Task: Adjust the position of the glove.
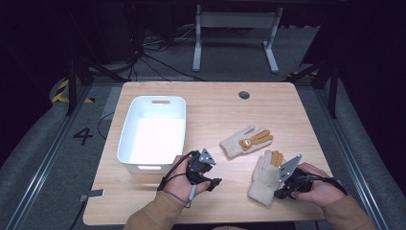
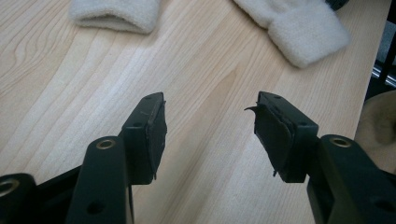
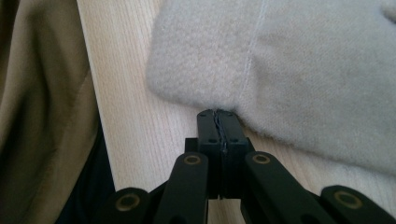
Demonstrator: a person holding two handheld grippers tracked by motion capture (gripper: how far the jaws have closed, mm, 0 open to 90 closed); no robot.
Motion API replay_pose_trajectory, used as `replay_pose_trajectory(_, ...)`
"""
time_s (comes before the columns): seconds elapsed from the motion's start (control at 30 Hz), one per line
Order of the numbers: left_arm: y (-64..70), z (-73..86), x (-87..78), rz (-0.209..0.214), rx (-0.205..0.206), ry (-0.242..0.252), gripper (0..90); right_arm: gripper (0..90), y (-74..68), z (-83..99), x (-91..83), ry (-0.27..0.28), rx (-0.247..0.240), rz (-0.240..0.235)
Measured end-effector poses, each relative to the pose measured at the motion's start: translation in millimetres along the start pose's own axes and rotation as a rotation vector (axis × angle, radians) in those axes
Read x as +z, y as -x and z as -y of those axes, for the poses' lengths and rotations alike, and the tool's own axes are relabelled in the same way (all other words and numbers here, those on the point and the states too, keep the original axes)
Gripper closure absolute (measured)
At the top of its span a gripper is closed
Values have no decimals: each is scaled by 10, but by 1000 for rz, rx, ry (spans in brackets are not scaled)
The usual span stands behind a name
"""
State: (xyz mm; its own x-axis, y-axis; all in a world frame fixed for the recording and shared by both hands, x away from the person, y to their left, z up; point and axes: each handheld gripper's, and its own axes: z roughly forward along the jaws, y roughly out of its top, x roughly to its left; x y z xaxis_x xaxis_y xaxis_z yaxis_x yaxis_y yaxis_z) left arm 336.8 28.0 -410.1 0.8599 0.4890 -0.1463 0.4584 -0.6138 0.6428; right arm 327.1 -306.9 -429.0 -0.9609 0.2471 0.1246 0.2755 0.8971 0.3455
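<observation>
Right hand-held gripper (image 3: pixel 218 114): low at near right of worktop (image 1: pixel 215 103), jaws pressed together at cuff edge of near glove (image 1: pixel 266 176); whether fabric is pinched cannot be told. Near glove: flat, long axis near-to-far, fingers pointing away. Left hand-held gripper (image 2: pixel 210 126): jaws wide apart over bare wood. Far glove (image 1: pixel 245 140): fingers pointing right. White bin (image 1: pixel 152 132): far left.

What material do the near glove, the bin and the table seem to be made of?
Near glove: soft cream knit or fleece, judging by its fuzzy nap and a stitched seam; its fingers are tan. Bin: probably plastic, smooth glossy white, with moulded handle slots. Table: light wood or wood-look laminate, matte, with visible grain lines; which of the two I cannot tell.
</observation>
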Motion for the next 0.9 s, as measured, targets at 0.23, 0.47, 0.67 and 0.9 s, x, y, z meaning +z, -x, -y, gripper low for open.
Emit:
replay_pose_trajectory(0.23, -1, 0, 1, -1, 1, -5, 445, 900, -20, -98, 60, 21, -29, 15)
replay_pose_trajectory(0.47, -6, 6, 16, -3, -4, -8, 442, 900, -27, -204, 120, 65, -28, 49)
replay_pose_trajectory(0.67, -11, 9, 21, -7, -12, -14, 439, 900, -37, -295, 158, 102, -20, 79)
replay_pose_trajectory(0.9, -21, 10, 30, -5, -12, -19, 439, 900, -40, -392, 181, 140, 6, 122)
